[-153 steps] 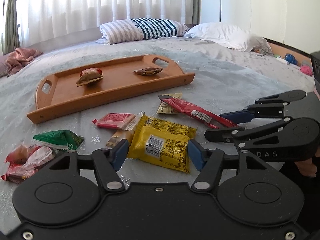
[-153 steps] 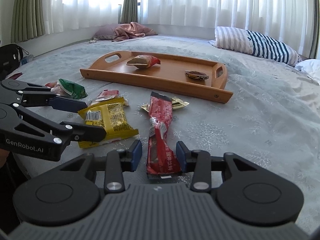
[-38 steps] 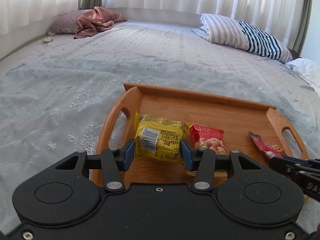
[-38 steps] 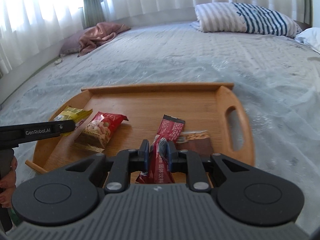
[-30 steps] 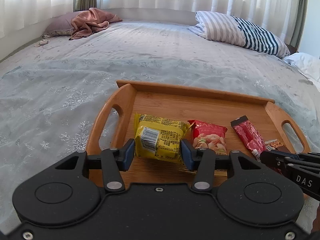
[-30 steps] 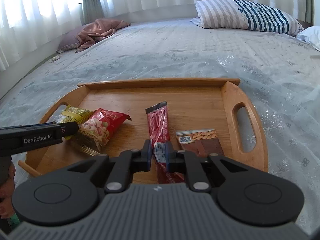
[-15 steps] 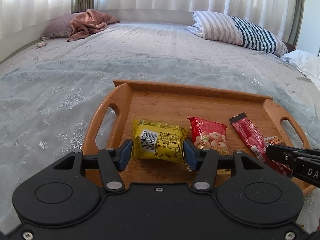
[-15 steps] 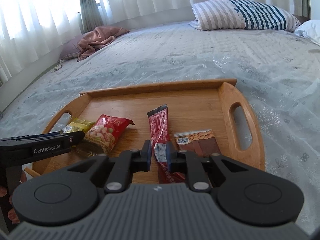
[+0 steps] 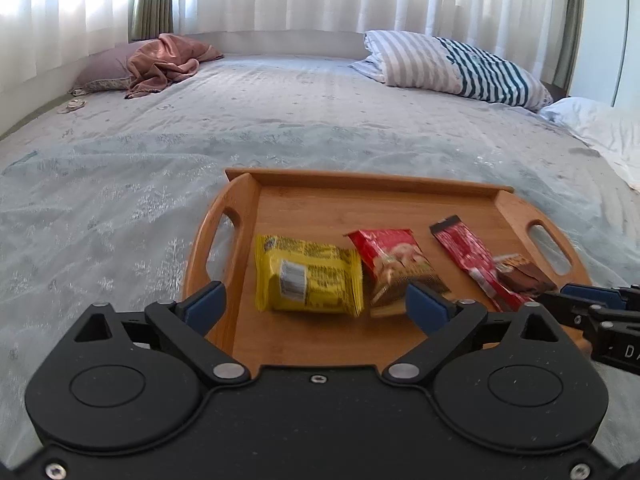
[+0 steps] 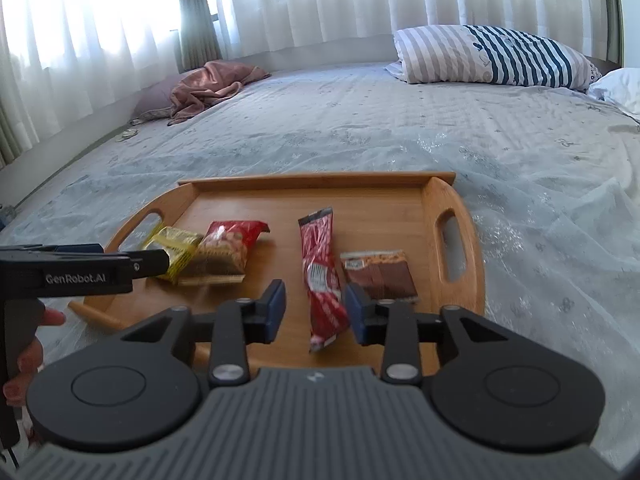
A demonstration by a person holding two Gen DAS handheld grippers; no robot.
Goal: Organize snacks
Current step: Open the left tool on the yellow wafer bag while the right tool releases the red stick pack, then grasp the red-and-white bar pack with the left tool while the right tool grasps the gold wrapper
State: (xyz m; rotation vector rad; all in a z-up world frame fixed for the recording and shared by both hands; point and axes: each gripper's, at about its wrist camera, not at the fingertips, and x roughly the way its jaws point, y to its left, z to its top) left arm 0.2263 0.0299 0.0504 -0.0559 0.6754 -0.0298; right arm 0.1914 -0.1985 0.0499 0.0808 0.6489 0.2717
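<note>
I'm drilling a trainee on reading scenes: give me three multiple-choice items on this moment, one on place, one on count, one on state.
1. Where does the yellow packet lie? A on the bedspread B in the wooden tray C on the striped pillow
2. How many snacks are in the tray? A two B four C six
3. The long red stick pack is: A clamped by the right tongs B lying free between their pads C torn open

Answers: 1 B, it rests on the tray floor. 2 B, four wrappers show. 3 B, the pads stand apart, opening.

Both jaws are opening, releasing the yellow packet (image 9: 308, 278) and red stick (image 10: 322, 276) onto the tray (image 10: 460, 280).
</note>
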